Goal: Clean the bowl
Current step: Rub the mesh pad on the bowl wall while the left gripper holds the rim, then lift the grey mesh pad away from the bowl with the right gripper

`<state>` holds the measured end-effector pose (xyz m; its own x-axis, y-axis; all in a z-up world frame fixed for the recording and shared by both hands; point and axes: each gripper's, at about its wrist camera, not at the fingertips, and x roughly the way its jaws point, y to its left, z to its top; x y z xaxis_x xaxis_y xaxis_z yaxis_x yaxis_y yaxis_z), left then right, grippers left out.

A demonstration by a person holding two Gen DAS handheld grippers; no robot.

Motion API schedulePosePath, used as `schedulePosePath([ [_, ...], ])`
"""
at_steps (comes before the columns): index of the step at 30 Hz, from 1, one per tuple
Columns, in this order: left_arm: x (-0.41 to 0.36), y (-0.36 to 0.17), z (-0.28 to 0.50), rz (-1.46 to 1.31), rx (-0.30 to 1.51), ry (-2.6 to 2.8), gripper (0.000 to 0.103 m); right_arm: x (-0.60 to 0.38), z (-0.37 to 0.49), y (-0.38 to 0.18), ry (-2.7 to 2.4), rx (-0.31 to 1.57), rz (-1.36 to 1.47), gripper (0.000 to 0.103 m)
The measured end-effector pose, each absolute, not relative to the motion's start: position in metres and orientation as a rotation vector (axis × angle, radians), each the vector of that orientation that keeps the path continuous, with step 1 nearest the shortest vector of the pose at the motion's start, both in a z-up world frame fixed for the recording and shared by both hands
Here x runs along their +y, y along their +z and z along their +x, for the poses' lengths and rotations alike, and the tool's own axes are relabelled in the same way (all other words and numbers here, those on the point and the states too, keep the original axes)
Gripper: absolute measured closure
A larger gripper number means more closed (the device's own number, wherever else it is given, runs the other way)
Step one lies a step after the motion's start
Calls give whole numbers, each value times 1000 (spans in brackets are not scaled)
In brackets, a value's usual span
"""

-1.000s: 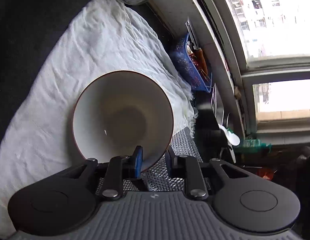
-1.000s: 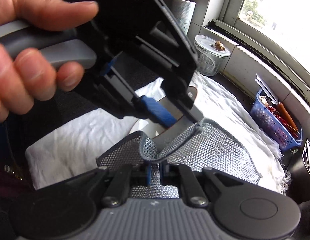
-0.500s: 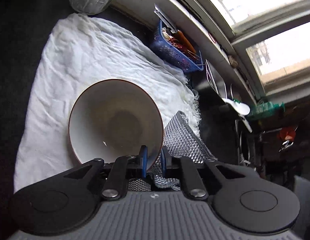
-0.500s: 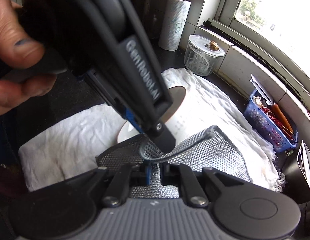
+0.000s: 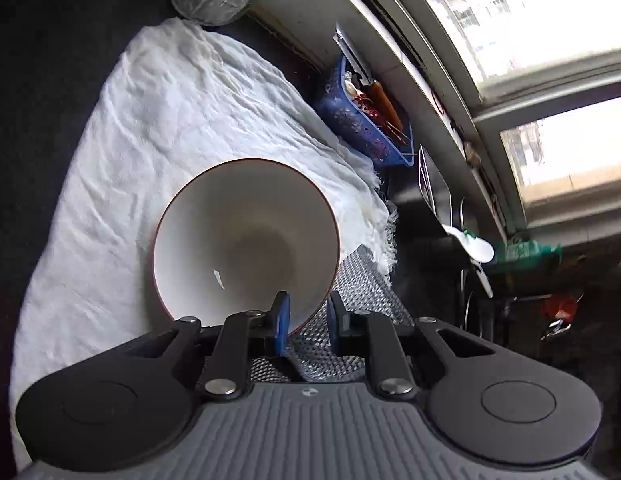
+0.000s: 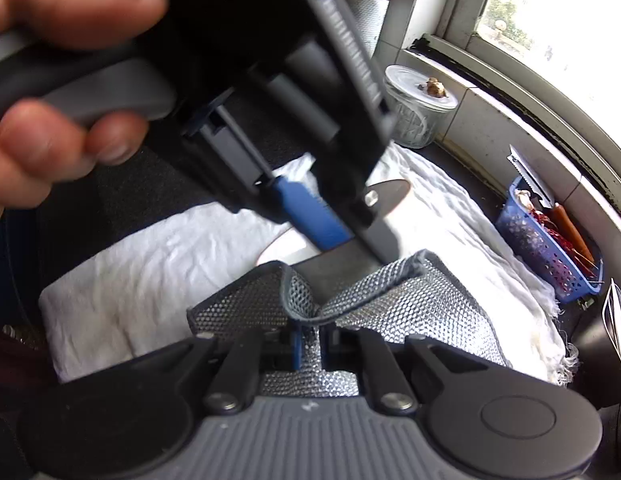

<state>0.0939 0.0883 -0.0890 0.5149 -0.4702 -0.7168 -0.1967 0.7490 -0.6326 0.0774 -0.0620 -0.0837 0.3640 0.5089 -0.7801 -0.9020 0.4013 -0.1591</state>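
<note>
**Bowl tipped on its side between our grippers**

Bowl (image 5: pixel 246 236) is white with a thin brown rim, and in our left wrist view it lies tilted, its mouth facing the camera, over the crumpled white cloth (image 5: pixel 170 120) spread on the dark tabletop (image 5: pixel 34 80). Our left gripper (image 5: pixel 307 322) straddles the near rim: the blue-padded finger sits inside the bowl and the other outside, the jaws apart with a gap on either side of the wall, so we cannot tell whether they touch it. A small white fleck clings to the inner wall.

Our right gripper (image 6: pixel 309 346) is clamped on a fold of the silver mesh scouring cloth (image 6: pixel 410 304), which bunches up just under the bowl's outer wall. From the right wrist view, our left hand (image 6: pixel 58 92) wraps the grey handle of the other gripper, which blocks most of the bowl. Raised lettering runs along that gripper's side, too blurred to read.

Behind the cloth stand a glass jar (image 6: pixel 418 108) with a lid and a blue basket (image 6: pixel 546 240) of utensils below the window (image 5: pixel 550 40). No other writing is legible.
</note>
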Motion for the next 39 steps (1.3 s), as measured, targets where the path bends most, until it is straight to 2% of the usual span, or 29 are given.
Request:
schedulePosePath([
  [5,72,-80,95,-516,1031,-233,86,-66,84,-78,974,702,-641,94],
  [11,89,-93,94,-746,1001,-233,92,-64,79,-82,984,709,-658,94],
  [16,114,-113,92,-1118,943,-180,92,-54,65,-91,1040,715,-665,95],
  [19,118,-114,94,-1137,932,-178,93,-49,59,-93,1061,705,-671,95],
  [27,113,-91,106,-829,951,-264,97,-69,74,-76,1022,705,-563,95],
  [39,73,-62,112,-262,1006,-475,98,-122,103,-50,938,791,-363,95],
])
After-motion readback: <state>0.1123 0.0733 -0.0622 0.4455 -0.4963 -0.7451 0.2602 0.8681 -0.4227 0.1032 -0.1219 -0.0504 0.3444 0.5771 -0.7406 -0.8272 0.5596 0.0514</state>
